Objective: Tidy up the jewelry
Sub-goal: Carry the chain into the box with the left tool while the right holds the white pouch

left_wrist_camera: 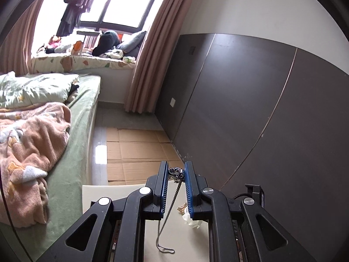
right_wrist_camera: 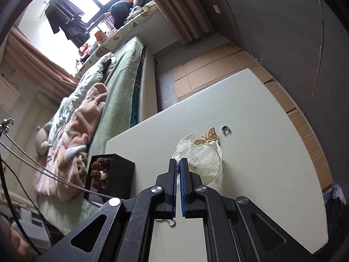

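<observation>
A silver chain necklace (left_wrist_camera: 172, 209) is the thing in hand. Its dark, knotted pendant end (left_wrist_camera: 176, 173) is pinched between the blue pads of the left gripper (left_wrist_camera: 176, 172), whose jaws stand narrow around it. From there the chain hangs down toward the near edge of a pale table (left_wrist_camera: 96, 193), ending in a small loop. In the right wrist view the same chain (right_wrist_camera: 43, 166) stretches taut from the far left down toward the right gripper (right_wrist_camera: 178, 162). Those jaws are closed almost pad to pad, and a short bit of chain (right_wrist_camera: 171, 222) shows just beneath them; whether the pads actually pinch the chain cannot be told.

On the table, left of the right gripper, stands an open black box (right_wrist_camera: 110, 175) holding a brown beaded bracelet (right_wrist_camera: 99, 172), which looks already put away. Just beyond the right gripper lies a crumpled white pouch (right_wrist_camera: 201, 159), with a gold butterfly-shaped piece (right_wrist_camera: 207, 137) touching its far edge and a small silver ring (right_wrist_camera: 226, 129) just beside that.

So the job seems partly done: one piece boxed, the necklace lifted, and the butterfly piece and ring waiting loose.

Beyond the table are a bed (right_wrist_camera: 122, 74) with a peach blanket (right_wrist_camera: 82, 118), cardboard (left_wrist_camera: 135, 152) on the floor, a grey wall panel (left_wrist_camera: 261, 109), and a bright window (left_wrist_camera: 122, 2) with pink curtains.
</observation>
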`<action>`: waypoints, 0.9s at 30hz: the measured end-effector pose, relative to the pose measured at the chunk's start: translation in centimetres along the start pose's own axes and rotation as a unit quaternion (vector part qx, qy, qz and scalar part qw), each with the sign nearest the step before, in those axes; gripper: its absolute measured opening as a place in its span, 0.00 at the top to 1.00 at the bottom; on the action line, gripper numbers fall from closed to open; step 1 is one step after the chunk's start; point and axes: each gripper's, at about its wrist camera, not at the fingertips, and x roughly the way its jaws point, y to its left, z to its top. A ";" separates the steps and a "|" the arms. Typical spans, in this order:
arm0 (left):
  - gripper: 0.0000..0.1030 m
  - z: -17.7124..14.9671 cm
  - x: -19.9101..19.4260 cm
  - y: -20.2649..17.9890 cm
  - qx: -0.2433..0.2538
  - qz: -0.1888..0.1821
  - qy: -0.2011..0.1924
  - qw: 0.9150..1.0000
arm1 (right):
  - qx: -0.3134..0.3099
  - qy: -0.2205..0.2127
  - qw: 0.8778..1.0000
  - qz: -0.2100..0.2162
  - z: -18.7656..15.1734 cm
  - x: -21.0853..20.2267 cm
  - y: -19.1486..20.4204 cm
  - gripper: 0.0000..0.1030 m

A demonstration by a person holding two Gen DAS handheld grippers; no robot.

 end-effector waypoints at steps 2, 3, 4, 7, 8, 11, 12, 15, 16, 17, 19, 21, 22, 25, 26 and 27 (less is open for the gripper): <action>0.85 1.0 -0.8 -0.2 0.007 0.006 -0.010 1.000 | 0.000 -0.004 1.000 0.009 0.1 0.0 0.4 0.95; 0.85 1.5 -1.3 -0.3 0.011 0.009 -0.014 1.000 | -0.001 -0.007 1.000 0.015 0.1 0.0 0.7 0.95; 0.85 2.0 -1.7 -0.5 0.014 0.011 -0.018 1.000 | -0.003 -0.011 1.000 0.020 0.2 0.0 1.0 0.96; 0.85 3.1 -2.9 -0.8 0.024 0.018 -0.028 0.999 | -0.013 -0.022 0.999 0.036 0.3 -0.4 1.9 0.95; 0.85 3.3 -3.1 -0.9 0.026 0.021 -0.031 0.999 | -0.016 -0.024 0.999 0.039 0.3 -0.5 2.2 0.95; 0.85 4.6 -4.3 -1.3 0.035 0.027 -0.041 0.998 | -0.027 -0.028 0.998 0.047 0.3 -0.4 3.2 0.95; 0.85 5.1 -4.7 -1.5 0.041 0.032 -0.046 0.998 | -0.028 -0.028 0.998 0.048 0.4 -0.2 3.4 0.95; 0.85 6.5 -6.1 -1.6 0.052 0.043 -0.060 0.996 | -0.031 -0.024 0.998 0.052 0.4 0.4 4.0 0.95; 0.85 6.9 -6.6 -1.6 0.055 0.047 -0.065 0.995 | -0.033 -0.022 0.998 0.052 0.4 0.6 4.1 0.96; 0.85 7.2 -6.9 -1.5 0.057 0.050 -0.069 0.995 | -0.035 -0.020 0.998 0.053 0.4 0.7 4.3 0.95; 0.85 7.7 -7.6 -1.5 0.058 0.054 -0.075 0.994 | -0.039 -0.019 0.998 0.054 0.5 1.1 4.6 0.95; 0.85 7.9 -7.7 -1.3 0.059 0.058 -0.078 0.994 | -0.045 -0.018 0.997 0.056 0.5 1.3 4.9 0.95; 0.85 7.9 -7.8 -1.1 0.059 0.059 -0.078 0.993 | -0.047 -0.018 0.997 0.059 0.5 1.4 5.1 0.95; 0.85 7.7 -7.2 -0.5 0.058 0.062 -0.077 0.993 | -0.050 -0.022 0.996 0.066 0.5 1.5 5.4 0.95; 0.85 7.5 -7.0 -0.2 0.056 0.061 -0.076 0.994 | -0.051 -0.024 0.996 0.070 0.6 1.6 5.6 0.95; 0.85 7.4 -6.7 0.1 0.054 0.061 -0.074 0.994 | -0.052 -0.025 0.996 0.073 0.6 1.6 5.7 0.95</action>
